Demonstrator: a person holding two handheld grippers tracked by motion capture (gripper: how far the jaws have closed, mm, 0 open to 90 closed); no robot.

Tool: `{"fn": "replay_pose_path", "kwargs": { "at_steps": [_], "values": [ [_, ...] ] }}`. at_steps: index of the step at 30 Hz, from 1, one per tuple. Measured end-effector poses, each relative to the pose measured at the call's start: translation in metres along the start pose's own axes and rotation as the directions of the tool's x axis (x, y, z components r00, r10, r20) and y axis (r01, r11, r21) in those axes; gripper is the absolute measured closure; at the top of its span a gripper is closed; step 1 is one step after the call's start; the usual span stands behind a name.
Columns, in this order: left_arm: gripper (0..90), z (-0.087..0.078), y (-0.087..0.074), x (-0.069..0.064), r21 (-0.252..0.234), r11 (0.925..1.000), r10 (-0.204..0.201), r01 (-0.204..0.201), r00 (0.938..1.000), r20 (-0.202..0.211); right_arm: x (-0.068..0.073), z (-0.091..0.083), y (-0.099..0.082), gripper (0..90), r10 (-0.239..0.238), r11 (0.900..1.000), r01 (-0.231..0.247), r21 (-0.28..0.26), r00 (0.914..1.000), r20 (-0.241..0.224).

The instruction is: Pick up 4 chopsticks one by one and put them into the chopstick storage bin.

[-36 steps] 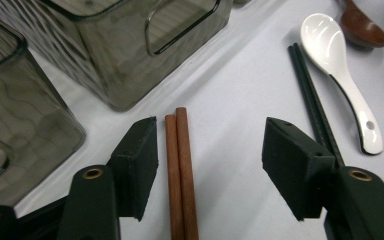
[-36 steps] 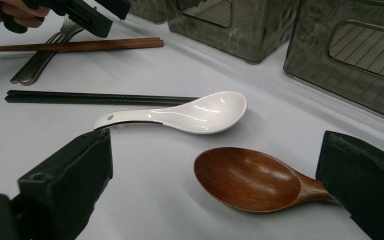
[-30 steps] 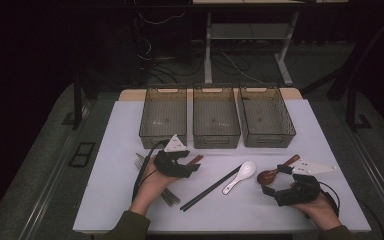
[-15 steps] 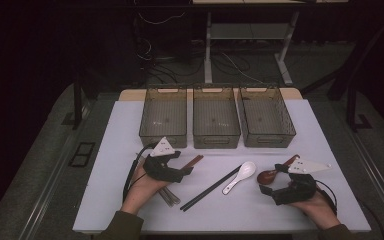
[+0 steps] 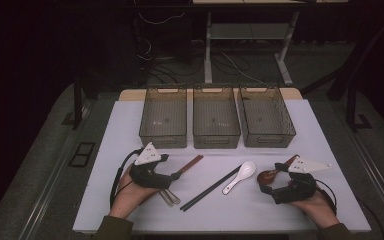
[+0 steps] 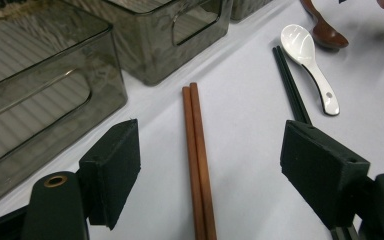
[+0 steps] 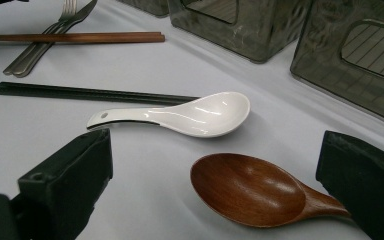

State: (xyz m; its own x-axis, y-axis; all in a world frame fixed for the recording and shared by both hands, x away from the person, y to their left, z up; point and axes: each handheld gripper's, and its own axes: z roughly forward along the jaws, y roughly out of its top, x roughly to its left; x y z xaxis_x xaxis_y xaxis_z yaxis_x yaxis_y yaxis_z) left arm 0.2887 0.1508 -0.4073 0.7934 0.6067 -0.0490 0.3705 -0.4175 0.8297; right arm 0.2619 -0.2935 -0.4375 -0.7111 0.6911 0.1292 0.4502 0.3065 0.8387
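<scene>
Left gripper (image 6: 205,165) spread wide, jaws just opened further, straddling the pair of reddish-brown wooden chopsticks (image 6: 197,160) flat on the white worktop (image 6: 245,150) untouched, apparently lined up for a lengthwise pinch. Right gripper (image 7: 215,190) likewise agape around the dark brown wooden spoon (image 7: 250,190), gripping nothing. Beyond, seen close from the right gripper view: white ceramic spoon (image 7: 190,115), black chopsticks (image 7: 90,93), steel fork and knife (image 7: 45,42); from above, three smoky plastic bins (image 5: 216,117) waiting empty.

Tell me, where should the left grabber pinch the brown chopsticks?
Probably around their middle, coming down from above. The brown chopsticks lie flat on the table, side by side and touching, so a squeeze across both thin sticks should lift them as one. The left gripper, whose jaws have just been opening, already straddles them without touching.
</scene>
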Motion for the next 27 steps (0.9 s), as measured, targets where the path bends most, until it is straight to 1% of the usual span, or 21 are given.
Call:
{"fn": "replay_pose_path", "kwargs": {
  "at_steps": [5,6,9,12,15,18,22,25,26,27],
  "values": [
    [22.9,-0.012,-0.008,0.001,-0.007,1.0,0.007,-0.007,0.9997,-0.022,0.0,0.001,0.0,1.5,0.003,1.0,-0.003,-0.002,1.0,-0.004],
    [22.9,-0.013,-0.009,0.001,-0.008,1.0,0.002,-0.002,0.9997,-0.026,-0.001,0.001,0.001,1.5,0.004,1.0,-0.004,-0.002,1.0,-0.005],
    [23.8,-0.017,-0.012,0.0,-0.012,0.9999,0.007,-0.008,0.9994,-0.035,0.0,0.001,0.001,1.5,0.003,1.0,-0.003,-0.005,1.0,-0.009],
    [24.6,-0.018,-0.015,-0.004,0.0,0.9997,0.023,-0.023,0.9988,-0.044,0.0,0.001,0.0,1.5,-0.004,0.9999,0.004,-0.011,0.9999,-0.009],
    [26.9,-0.016,-0.018,-0.007,0.026,0.9991,0.034,-0.033,0.9984,-0.046,0.001,-0.002,0.0,1.5,-0.001,0.9999,0.001,-0.016,1.0,-0.008],
    [29.3,-0.014,-0.018,-0.008,0.047,0.9975,0.055,-0.053,0.9972,-0.05,0.002,-0.003,0.0,1.5,-0.006,0.9998,0.006,-0.021,0.9999,-0.012],
    [34.8,-0.017,-0.019,-0.008,0.042,0.9982,0.045,-0.043,0.9976,-0.052,0.002,-0.003,0.0,1.5,-0.007,0.9997,0.007,-0.025,0.9999,-0.014],
    [42.2,-0.02,-0.02,-0.005,0.028,0.9993,0.023,-0.022,0.9989,-0.042,0.002,-0.003,0.001,1.5,-0.007,0.9997,0.007,-0.025,0.9999,-0.012],
    [45.6,-0.021,-0.02,-0.004,0.028,0.9994,0.024,-0.023,0.999,-0.038,0.002,-0.002,0.001,1.5,-0.007,0.9997,0.006,-0.023,0.9999,-0.013],
    [48.7,-0.022,-0.02,-0.003,0.025,0.9996,0.013,-0.012,0.9993,-0.036,0.002,-0.002,0.001,1.5,-0.007,0.9997,0.007,-0.021,0.9999,-0.01]
  ]
}}
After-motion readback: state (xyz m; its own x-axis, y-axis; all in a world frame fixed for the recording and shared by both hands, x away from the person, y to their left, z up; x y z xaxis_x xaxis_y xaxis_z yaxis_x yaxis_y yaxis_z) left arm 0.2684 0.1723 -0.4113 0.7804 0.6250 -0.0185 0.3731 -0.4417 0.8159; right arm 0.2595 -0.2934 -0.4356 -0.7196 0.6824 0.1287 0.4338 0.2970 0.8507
